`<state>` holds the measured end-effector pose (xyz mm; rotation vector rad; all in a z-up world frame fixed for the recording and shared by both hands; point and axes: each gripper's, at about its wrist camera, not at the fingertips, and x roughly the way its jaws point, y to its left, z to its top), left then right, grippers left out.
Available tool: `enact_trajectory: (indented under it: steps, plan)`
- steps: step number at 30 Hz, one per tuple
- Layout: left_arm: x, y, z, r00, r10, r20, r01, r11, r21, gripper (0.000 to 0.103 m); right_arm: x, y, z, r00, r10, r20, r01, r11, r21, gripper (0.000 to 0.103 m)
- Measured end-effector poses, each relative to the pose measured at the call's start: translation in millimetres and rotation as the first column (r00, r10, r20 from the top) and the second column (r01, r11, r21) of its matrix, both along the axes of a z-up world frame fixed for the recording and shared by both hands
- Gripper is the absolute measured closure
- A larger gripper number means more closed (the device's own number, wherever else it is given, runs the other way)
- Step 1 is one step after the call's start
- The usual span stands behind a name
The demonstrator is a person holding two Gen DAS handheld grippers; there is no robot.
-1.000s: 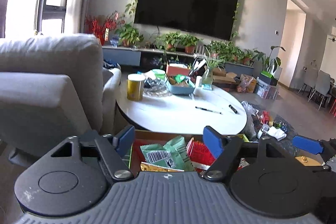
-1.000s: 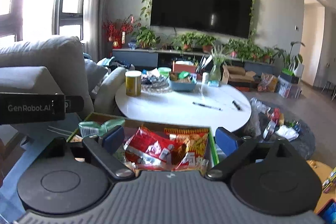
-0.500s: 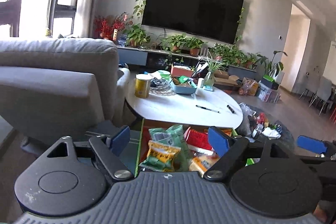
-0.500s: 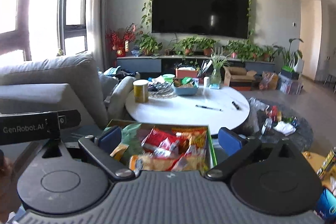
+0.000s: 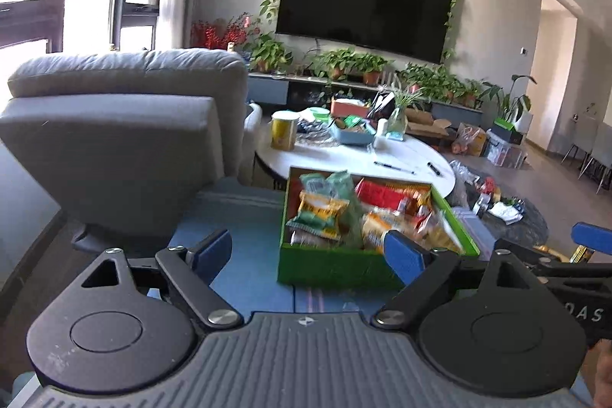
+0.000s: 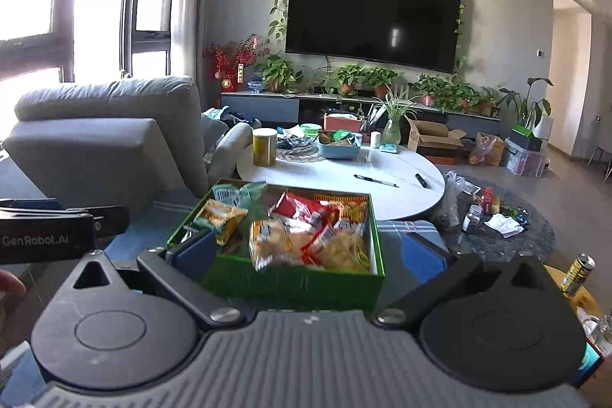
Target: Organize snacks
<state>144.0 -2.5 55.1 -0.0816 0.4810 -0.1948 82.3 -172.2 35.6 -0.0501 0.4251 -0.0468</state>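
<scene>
Green box (image 6: 290,280) heaped with snack packets (image 6: 306,236) sits on the blue mat (image 5: 244,247) before the round table; both grippers, left (image 5: 308,255) and right (image 6: 310,255), hover above, fingers spread and empty; seemingly poised for sorting.

Hidden, cropped and blurred areas

The snack packets (image 5: 386,217) in the green box (image 5: 329,266) are motion-blurred in the left wrist view; their print is unreadable. The left gripper's right finger (image 5: 403,257) covers the box's near right corner. The can (image 6: 579,273) label is too small to read. A fingertip (image 6: 11,283) is cut off at the left edge.
</scene>
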Motion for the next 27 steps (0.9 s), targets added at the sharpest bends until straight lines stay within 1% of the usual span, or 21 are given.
enact_trajectory:
  steps: [6,8,14,18,21,24,27]
  plan:
    - [-30.9,0.4,-9.9,1.000,-0.002,-0.006,0.002,0.999,0.051,0.017,-24.3,-1.4,-10.9,1.000,-0.015,-0.013,0.016,0.999,0.037,0.018]
    - [-39.8,2.7,-12.5,1.000,0.001,-0.006,-0.001,0.999,0.050,0.017,-31.9,-0.9,-16.6,1.000,-0.020,-0.020,0.021,0.999,0.040,0.018]
    - [-56.1,15.1,-19.0,1.000,0.014,-0.023,-0.014,1.000,-0.002,0.017,-51.3,4.5,-27.8,0.999,-0.010,-0.045,0.011,1.000,0.026,0.018]
    - [-64.6,16.5,-22.8,1.000,0.025,-0.017,-0.025,1.000,0.010,0.017,-59.4,4.8,-30.0,0.999,-0.011,-0.039,0.012,1.000,0.025,0.018]
    - [-70.8,16.2,-25.5,1.000,0.017,-0.020,-0.017,1.000,0.012,0.017,-63.7,6.0,-31.5,0.999,-0.008,-0.047,0.009,1.000,0.026,0.018]
    - [-74.6,15.1,-27.1,1.000,0.017,-0.006,-0.016,1.000,0.027,0.017,-71.1,7.9,-32.8,0.999,-0.001,-0.041,0.001,1.000,0.019,0.018]
    - [-75.5,15.7,-29.2,1.000,0.014,-0.001,-0.014,1.000,0.023,0.017,-75.5,9.1,-35.1,0.999,-0.005,-0.036,0.006,1.000,0.015,0.018]
